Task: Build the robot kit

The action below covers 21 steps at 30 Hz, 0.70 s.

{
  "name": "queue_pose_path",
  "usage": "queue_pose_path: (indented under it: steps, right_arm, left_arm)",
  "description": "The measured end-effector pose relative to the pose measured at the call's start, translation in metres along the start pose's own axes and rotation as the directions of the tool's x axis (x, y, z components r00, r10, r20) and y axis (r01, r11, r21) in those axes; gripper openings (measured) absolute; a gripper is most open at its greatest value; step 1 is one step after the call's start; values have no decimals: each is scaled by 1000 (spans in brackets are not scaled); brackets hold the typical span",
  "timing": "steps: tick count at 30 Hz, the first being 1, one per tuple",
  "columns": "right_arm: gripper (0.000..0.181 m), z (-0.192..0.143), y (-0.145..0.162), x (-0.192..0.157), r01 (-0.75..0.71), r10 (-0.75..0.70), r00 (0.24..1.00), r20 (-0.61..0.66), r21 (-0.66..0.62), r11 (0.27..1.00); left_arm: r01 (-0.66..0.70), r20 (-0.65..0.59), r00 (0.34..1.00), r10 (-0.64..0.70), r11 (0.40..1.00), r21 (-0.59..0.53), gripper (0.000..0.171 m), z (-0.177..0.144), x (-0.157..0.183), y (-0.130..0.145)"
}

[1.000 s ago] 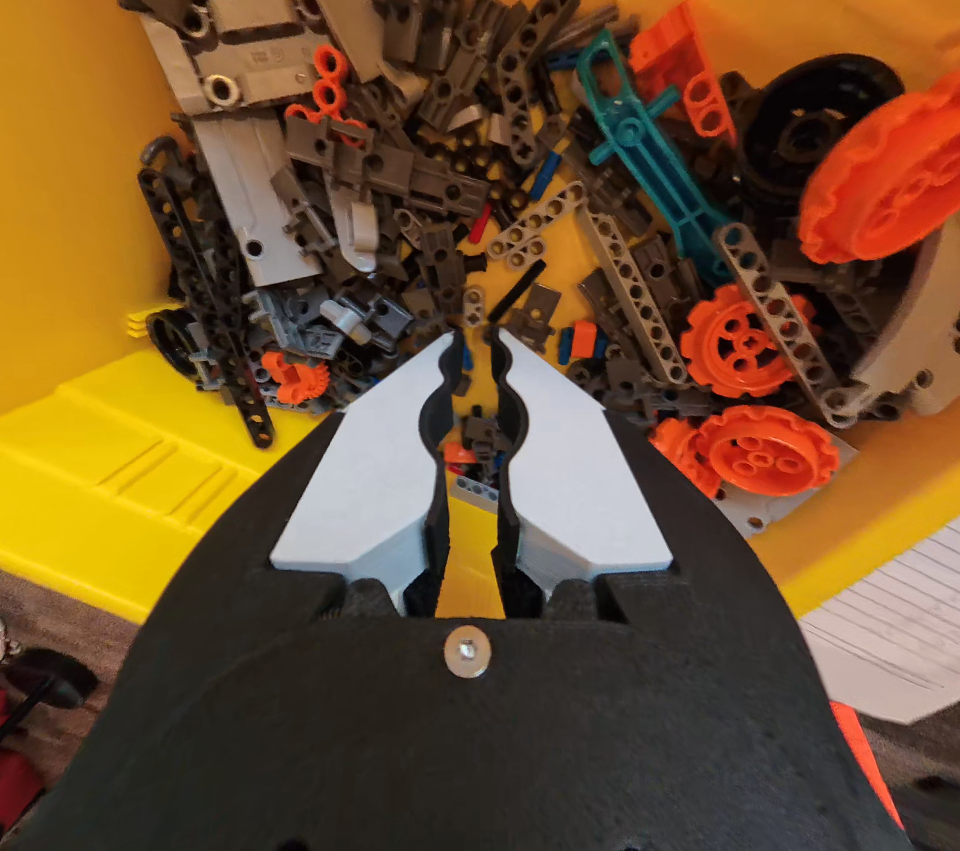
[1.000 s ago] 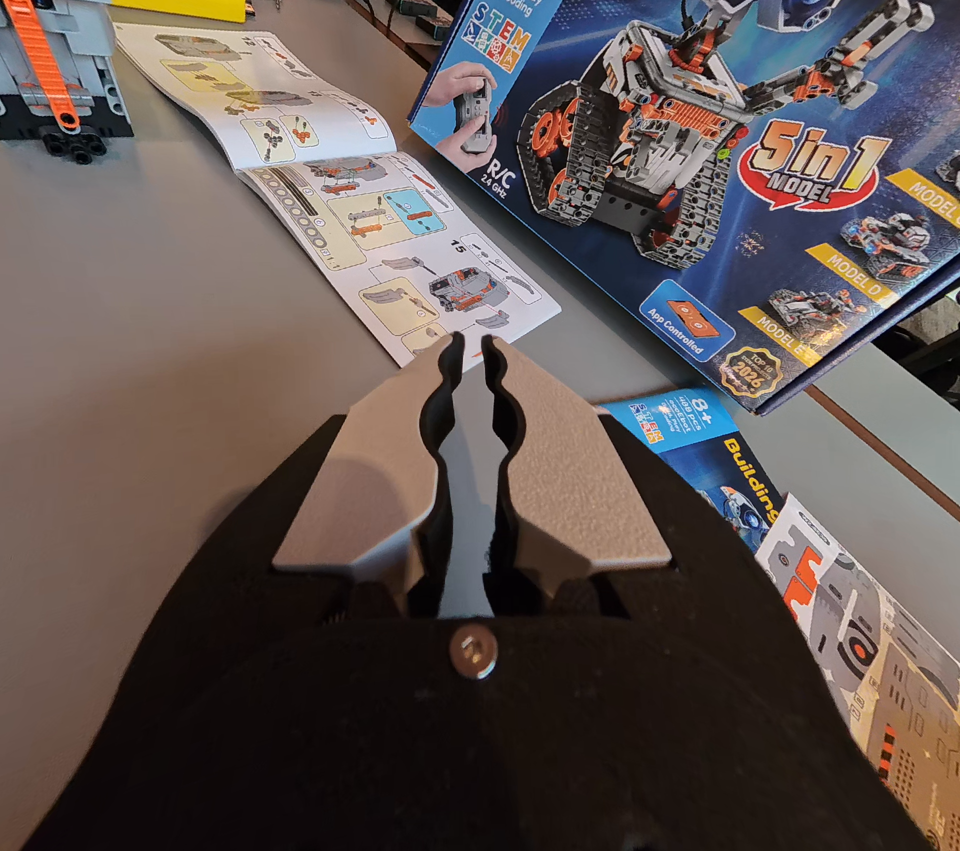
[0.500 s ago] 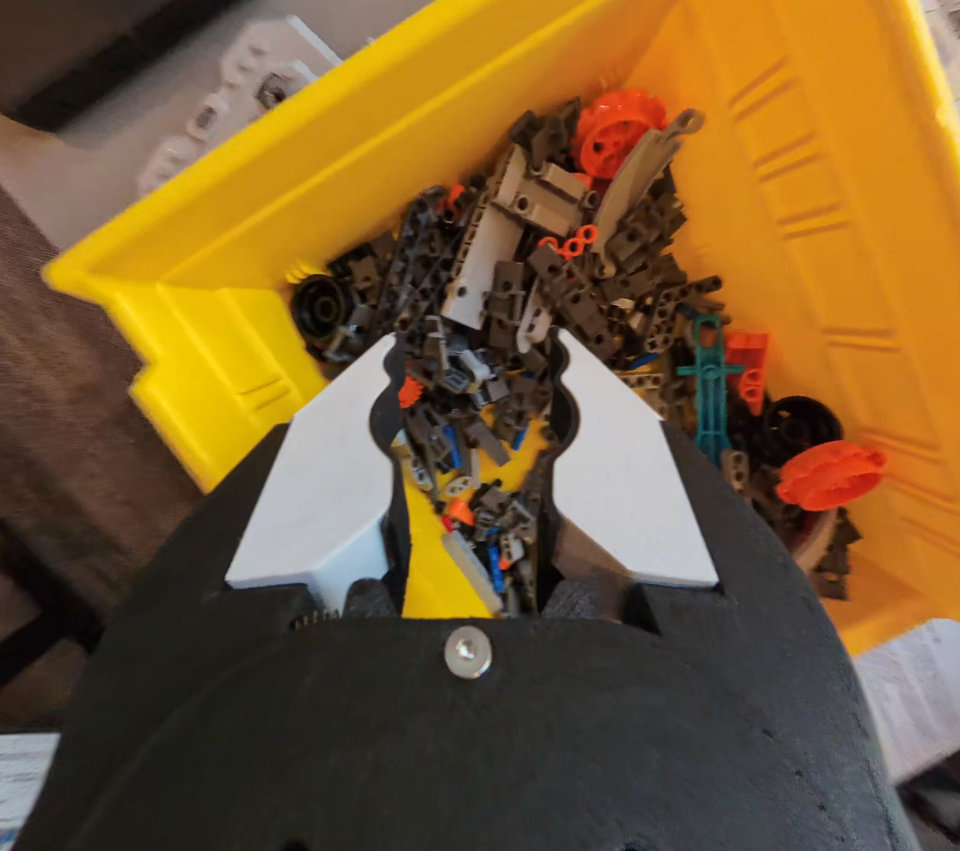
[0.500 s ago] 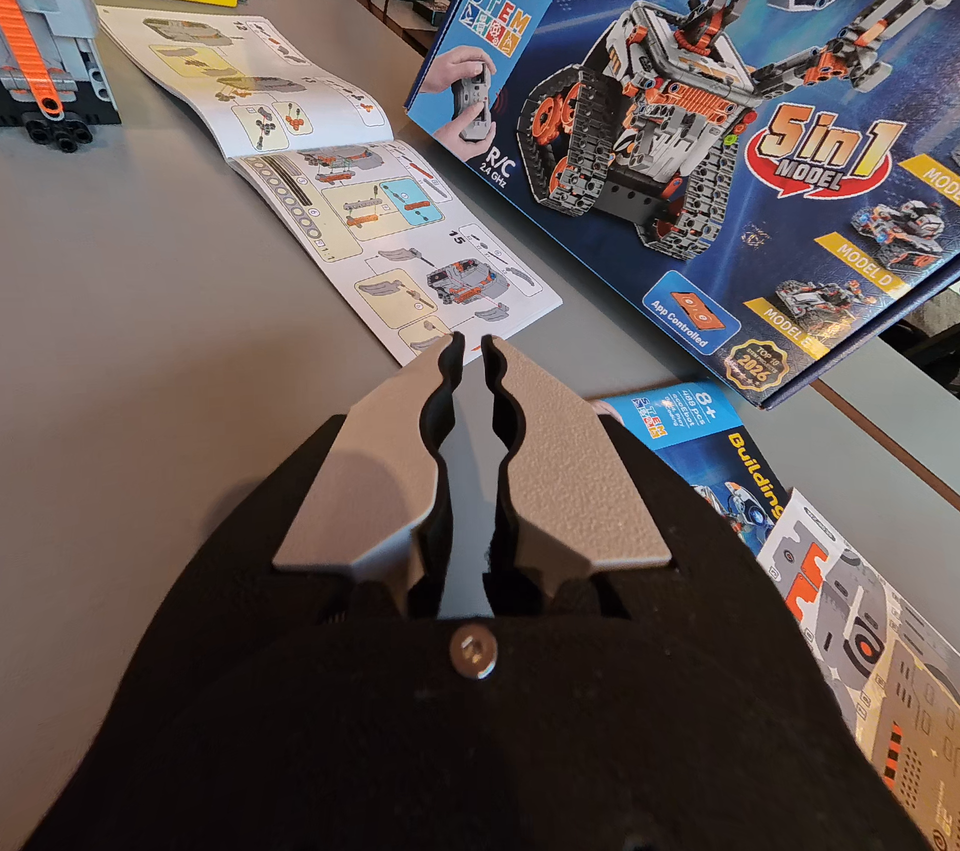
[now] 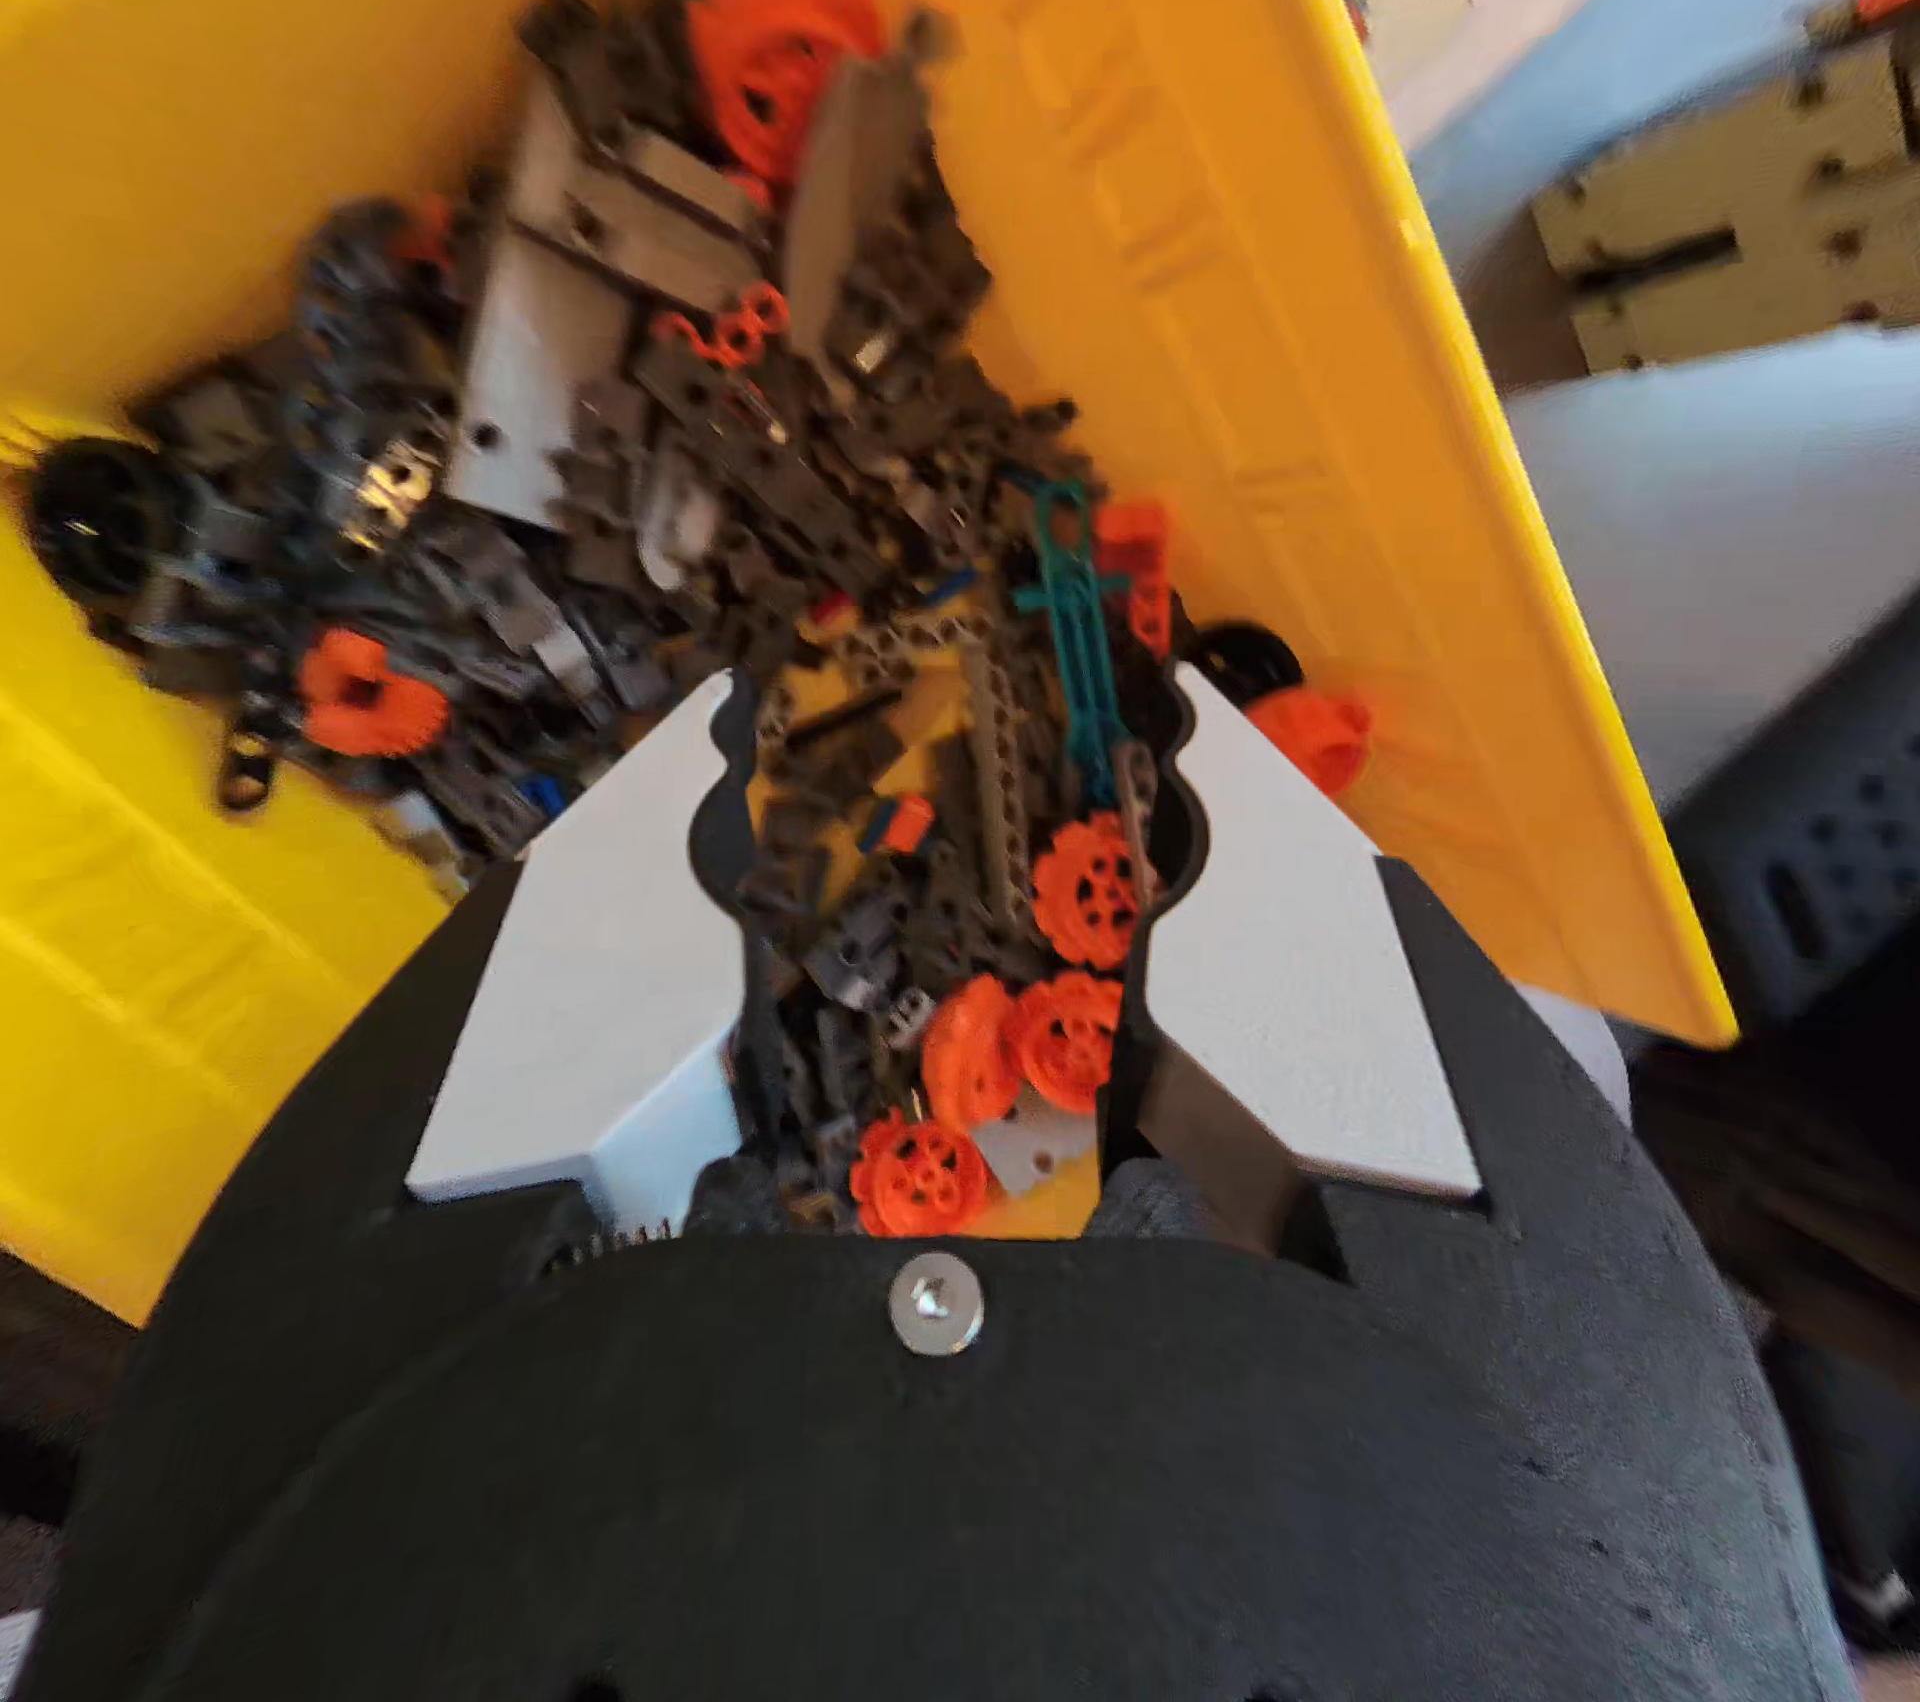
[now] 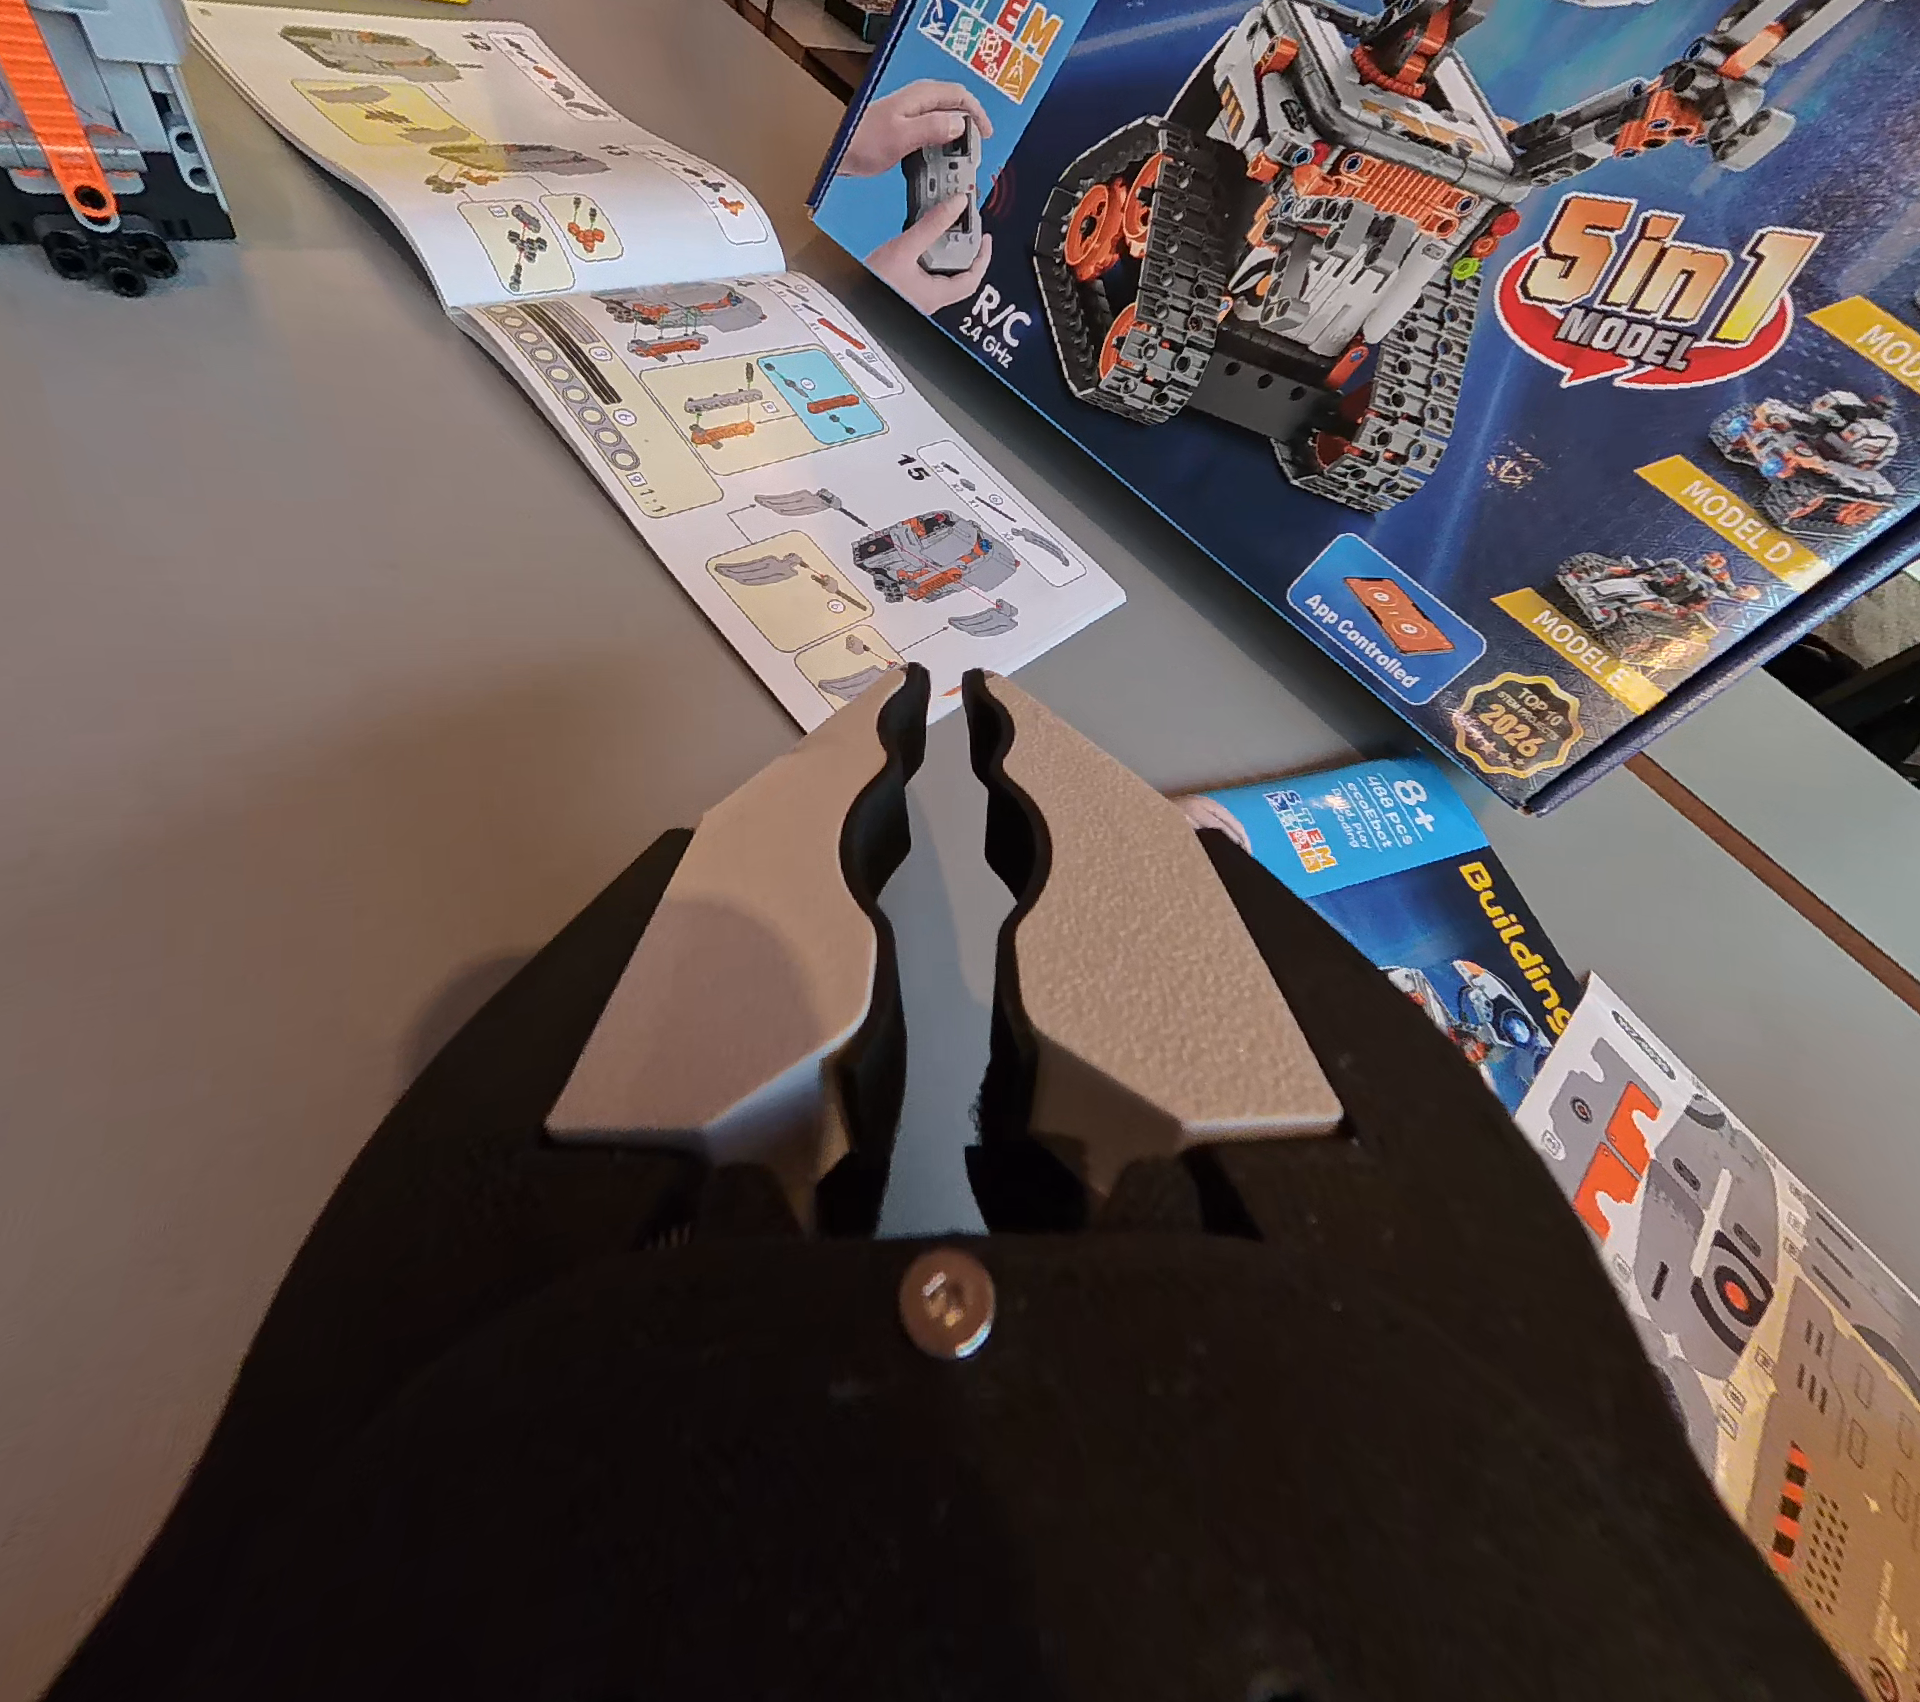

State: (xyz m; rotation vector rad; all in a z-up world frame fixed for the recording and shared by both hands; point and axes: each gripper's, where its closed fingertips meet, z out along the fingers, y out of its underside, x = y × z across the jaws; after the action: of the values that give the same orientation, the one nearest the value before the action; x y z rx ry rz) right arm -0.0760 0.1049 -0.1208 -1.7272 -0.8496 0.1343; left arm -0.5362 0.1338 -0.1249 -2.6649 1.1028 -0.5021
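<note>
Between wide left jaws, brick pile [image 5: 935, 873]

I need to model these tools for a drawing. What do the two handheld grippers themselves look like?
Both share one build. The left gripper has a broad matte black body, two white wedge-shaped fingers lined with wavy black pads, and a silver screw at the middle. The right gripper is the same, though its fingers look grey and grainy. No cables, markings or sleeves show.

Left tool [image 5: 958, 686] with its two white fingers [image 5: 603, 956] wide apart, over a yellow bin [image 5: 1226, 322], blurry heap of dark building pieces [image 5: 644, 447], orange wheels [image 5: 1086, 889] and a green bar [image 5: 1075, 613] between the fingers
</note>
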Motion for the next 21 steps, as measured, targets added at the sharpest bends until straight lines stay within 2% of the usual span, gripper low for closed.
queue_pose_path:
  steps: [2,5,8,10,12,14,17,21]
  right_arm:
    - [5,1,0,-2,3,-3,1000,5,0,1000]
    - [5,1,-1,-4,18,-18,1000,6,-4,1000]
    - [5,2,0,-4,19,-19,1000,6,-7,1000]
    - [5,1,0,-4,18,-18,1000,4,-7,1000]
    - [5,1,0,-3,14,-14,1000,3,-7,1000]
    - [5,1,0,-3,15,-15,1000,1,-8,1000]
    - [5,1,1,-3,15,-15,1000,0,-9,1000]
    - [5,2,2,-2,11,-11,1000,1,-12,1000]
  left_arm:
    - [-27,-31,999,26,999,-27,96,0,16,17]
    - [-111,-3,994,111,986,-126,108,6,29,47]
    - [-172,20,984,179,966,-195,112,18,39,65]
    - [-200,87,970,226,951,-235,112,26,34,70]
    - [-209,106,965,238,950,-230,105,30,35,66]
    - [-216,153,956,250,953,-212,105,29,27,57]
    - [-227,244,933,264,959,-166,76,27,2,39]
    - [-180,213,955,207,974,-139,68,31,-16,26]
